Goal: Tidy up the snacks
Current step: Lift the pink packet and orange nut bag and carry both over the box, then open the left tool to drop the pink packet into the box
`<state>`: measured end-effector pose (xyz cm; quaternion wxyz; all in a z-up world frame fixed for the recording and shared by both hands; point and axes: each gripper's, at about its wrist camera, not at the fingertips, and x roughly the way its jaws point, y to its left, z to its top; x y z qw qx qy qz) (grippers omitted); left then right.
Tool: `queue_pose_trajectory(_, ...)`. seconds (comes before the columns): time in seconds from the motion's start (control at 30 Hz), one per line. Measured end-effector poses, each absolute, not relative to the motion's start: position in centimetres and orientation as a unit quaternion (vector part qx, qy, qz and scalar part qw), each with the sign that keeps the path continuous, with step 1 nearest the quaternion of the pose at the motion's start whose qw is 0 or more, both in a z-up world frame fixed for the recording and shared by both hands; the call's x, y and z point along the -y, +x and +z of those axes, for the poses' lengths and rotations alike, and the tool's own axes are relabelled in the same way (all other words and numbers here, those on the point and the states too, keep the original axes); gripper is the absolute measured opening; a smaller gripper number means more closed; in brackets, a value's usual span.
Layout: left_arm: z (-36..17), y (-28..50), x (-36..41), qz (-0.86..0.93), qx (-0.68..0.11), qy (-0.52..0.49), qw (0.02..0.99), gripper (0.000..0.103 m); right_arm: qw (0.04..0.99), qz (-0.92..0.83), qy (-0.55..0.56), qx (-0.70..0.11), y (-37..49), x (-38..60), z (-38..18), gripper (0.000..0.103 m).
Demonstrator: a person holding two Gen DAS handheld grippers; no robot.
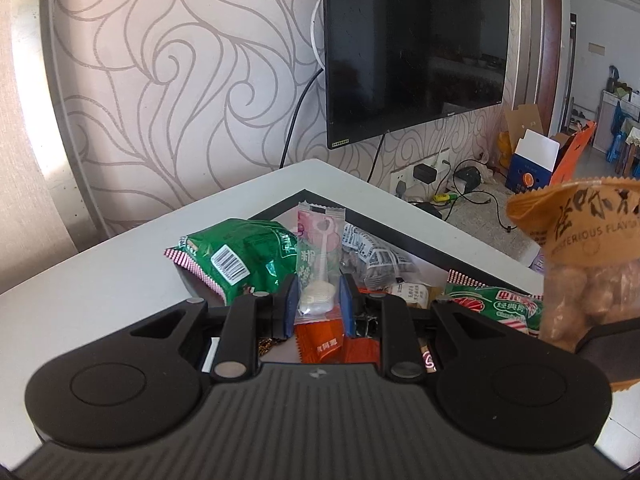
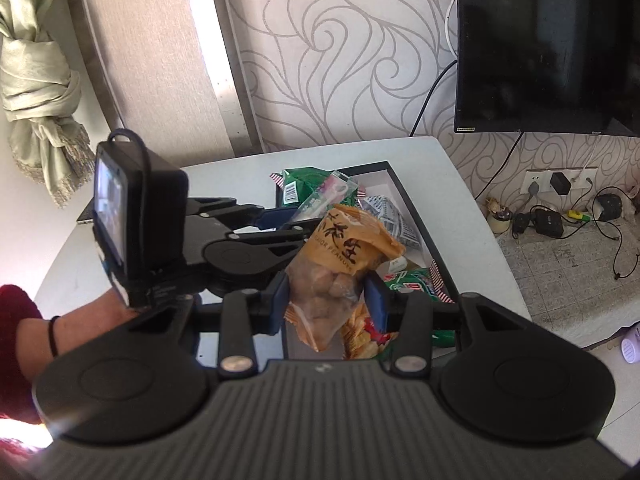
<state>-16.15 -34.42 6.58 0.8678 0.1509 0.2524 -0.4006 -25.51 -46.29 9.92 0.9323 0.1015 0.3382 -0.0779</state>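
Observation:
My left gripper is shut on a clear pink-printed packet with a white candy stick, held upright over a black-rimmed tray of snacks. My right gripper is shut on an orange-topped bag of peanuts, held above the tray. The peanut bag also shows at the right of the left wrist view. The left gripper with its packet shows beyond the peanut bag in the right wrist view.
The tray holds a green bag, clear packets with white labels, orange packets and a green-red bag. It sits on a white table by a wall with a TV. Cables and boxes lie on the floor.

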Motion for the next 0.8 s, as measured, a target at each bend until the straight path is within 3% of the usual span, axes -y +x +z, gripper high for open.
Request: queue_pose_trajectory(0.8, 4.0, -13.4, 37.9, -0.383, -0.279, 0.155, 0.867, 0.026, 0.925, -0.072, 0.107, -0.357, -25.1, 47.5, 9.1, 0.043)
